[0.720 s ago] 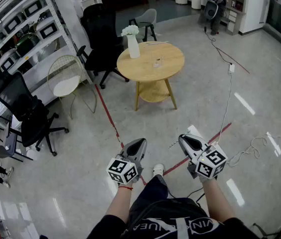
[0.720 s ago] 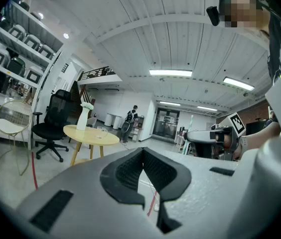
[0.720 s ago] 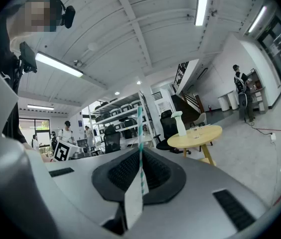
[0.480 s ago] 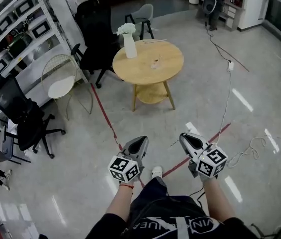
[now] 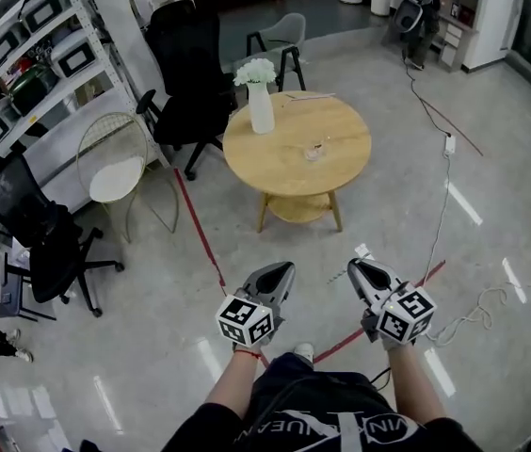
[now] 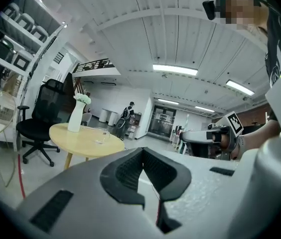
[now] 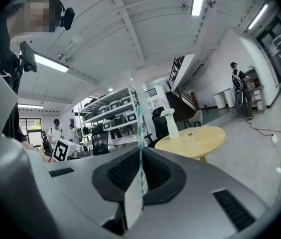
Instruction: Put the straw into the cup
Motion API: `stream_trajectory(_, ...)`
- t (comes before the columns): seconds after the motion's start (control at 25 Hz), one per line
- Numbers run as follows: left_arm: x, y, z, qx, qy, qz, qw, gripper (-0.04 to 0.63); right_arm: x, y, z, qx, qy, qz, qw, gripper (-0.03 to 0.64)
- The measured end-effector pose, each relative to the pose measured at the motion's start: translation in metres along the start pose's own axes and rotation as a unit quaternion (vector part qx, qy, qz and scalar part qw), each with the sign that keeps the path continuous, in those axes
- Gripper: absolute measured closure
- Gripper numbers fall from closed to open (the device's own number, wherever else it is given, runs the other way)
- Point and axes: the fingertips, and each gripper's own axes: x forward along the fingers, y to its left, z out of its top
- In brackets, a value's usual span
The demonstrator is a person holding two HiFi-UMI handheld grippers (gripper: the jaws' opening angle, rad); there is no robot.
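R gripper [image 5: 354, 268] fingers clamp straw [image 7: 140, 133]; L gripper [image 5: 286, 269] fingers closed, empty.

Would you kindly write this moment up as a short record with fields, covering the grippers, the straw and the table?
Left gripper: shut, nothing between its jaws
Right gripper: shut on teal-and-white striped straw, which stands upright
Round wooden table: ahead across the floor, well apart from both grippers
On table: clear glass cup; white vase of white flowers
Task status: straw not yet in cup
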Motion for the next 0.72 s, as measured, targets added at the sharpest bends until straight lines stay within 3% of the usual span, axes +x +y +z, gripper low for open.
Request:
stream_trajectory(0.16, 0.022, 0.027, 0.008, -0.007, -0.003, -0.003, 1.0, 0.589, 0.027, -0.017, 0.008, 0.006, 0.0, -0.003, 1.0, 0.598)
stream_trajectory(0.44, 0.046, 0.034, 0.004, -0.026, 0.007, -0.007, 0.9996, 0.589, 0.035, -0.047, 0.02, 0.025, -0.003, -0.017, 1.0, 0.598)
stream_trajectory(0.72, 0.083, 0.055, 0.011, -0.022, 0.009, 0.009, 0.9997, 0.589, 0.072, -0.081, 0.035, 0.03, -0.011, 0.015, 0.999, 0.598)
